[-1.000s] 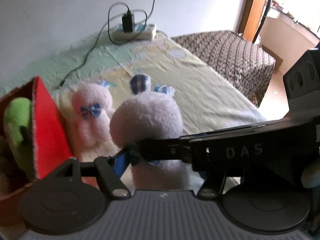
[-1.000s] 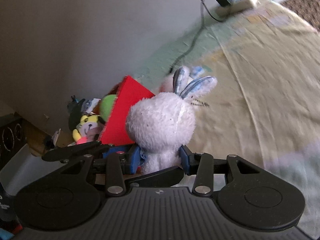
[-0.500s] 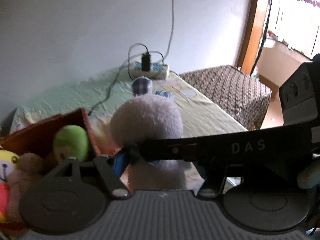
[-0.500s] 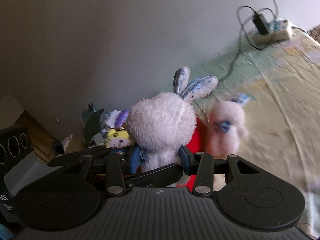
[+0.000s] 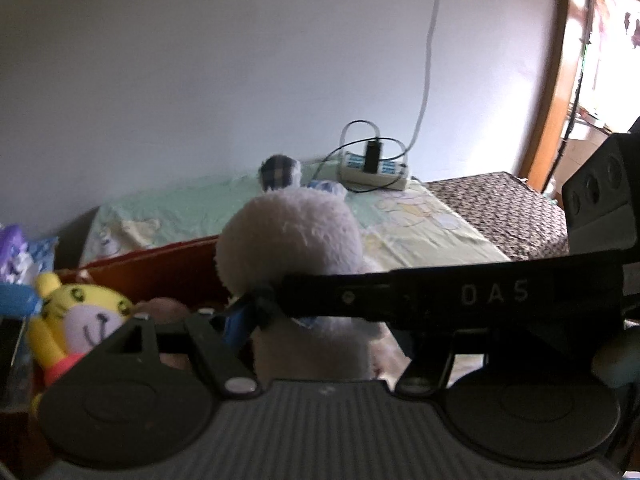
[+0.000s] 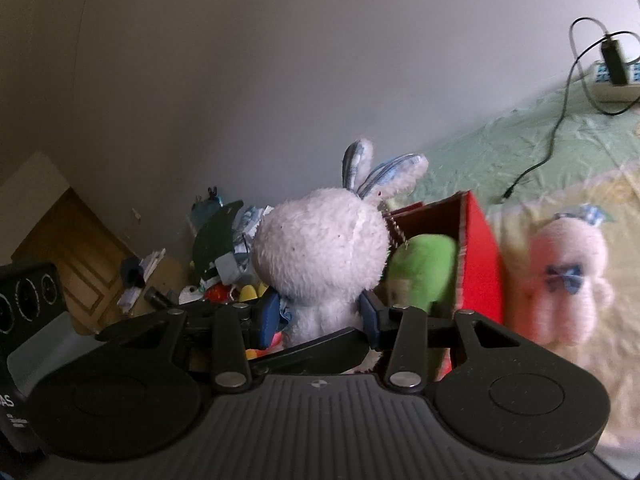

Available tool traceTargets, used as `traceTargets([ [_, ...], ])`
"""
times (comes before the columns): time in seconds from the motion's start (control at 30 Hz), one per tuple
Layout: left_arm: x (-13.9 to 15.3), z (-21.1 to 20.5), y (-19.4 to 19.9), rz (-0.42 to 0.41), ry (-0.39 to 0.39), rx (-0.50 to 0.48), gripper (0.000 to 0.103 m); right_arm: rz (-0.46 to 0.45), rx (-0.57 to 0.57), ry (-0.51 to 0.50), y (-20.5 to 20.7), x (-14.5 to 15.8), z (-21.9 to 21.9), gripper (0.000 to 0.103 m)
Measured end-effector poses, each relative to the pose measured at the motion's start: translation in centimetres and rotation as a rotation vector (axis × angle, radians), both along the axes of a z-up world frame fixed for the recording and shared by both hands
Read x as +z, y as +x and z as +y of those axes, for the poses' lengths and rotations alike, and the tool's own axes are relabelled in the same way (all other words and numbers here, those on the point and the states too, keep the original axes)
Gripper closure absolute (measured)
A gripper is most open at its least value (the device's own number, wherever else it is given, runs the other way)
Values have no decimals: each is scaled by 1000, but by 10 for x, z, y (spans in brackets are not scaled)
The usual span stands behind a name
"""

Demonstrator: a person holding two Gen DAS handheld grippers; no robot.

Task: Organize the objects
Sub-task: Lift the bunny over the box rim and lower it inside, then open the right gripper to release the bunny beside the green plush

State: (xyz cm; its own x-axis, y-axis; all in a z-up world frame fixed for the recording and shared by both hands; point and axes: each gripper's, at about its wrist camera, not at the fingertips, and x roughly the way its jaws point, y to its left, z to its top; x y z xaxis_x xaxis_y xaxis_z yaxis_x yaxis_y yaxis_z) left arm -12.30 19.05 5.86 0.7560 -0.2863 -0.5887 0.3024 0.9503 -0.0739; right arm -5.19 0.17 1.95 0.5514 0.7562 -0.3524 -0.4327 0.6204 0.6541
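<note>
Squarely between right tongs (image 6: 320, 318), white bunny (image 6: 320, 256)

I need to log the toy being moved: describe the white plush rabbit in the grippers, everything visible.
The white plush rabbit is fluffy, seen from the back: a round head above a narrower body, and two ears lined with blue checked fabric. A bit of blue cloth shows at its neck. It is held upright off the bed, above a red box of toys. The right gripper pinches it with blue pads just below the head; the left gripper also presses on it. Its face is hidden.
</note>
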Motion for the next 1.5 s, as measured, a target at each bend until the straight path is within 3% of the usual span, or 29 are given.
traceTargets([
  [0.37, -27, 45, 23, 79, -26, 64, 33, 18, 8, -55, 14, -16, 39, 58],
  [0.53, -46, 51, 38, 125, -13, 61, 27, 84, -32, -65, 21, -28, 39, 56],
  [0.73, -66, 60, 50, 172, 26, 89, 26, 86, -55, -66, 20, -28, 30, 59],
  [0.83, -71, 72, 55, 202, -3, 99, 26, 96, -49, -51, 21, -28, 30, 61],
  [1.03, -72, 70, 54, 196, -5, 73, 18, 99, -16, -80, 22, -32, 43, 63],
  [1.17, -75, 62, 54, 189, 21, 59, 13, 88, -10, -134, 20, -36, 50, 72],
  [1.37, -78, 59, 56, 195, 30, 49, 7, 52, 0, -210, 17, -38, 60, 73],
  [1.5, -79, 55, 59, 202, 38, 45, 4, 50, -4, -209, 18, -39, 60, 73],
])
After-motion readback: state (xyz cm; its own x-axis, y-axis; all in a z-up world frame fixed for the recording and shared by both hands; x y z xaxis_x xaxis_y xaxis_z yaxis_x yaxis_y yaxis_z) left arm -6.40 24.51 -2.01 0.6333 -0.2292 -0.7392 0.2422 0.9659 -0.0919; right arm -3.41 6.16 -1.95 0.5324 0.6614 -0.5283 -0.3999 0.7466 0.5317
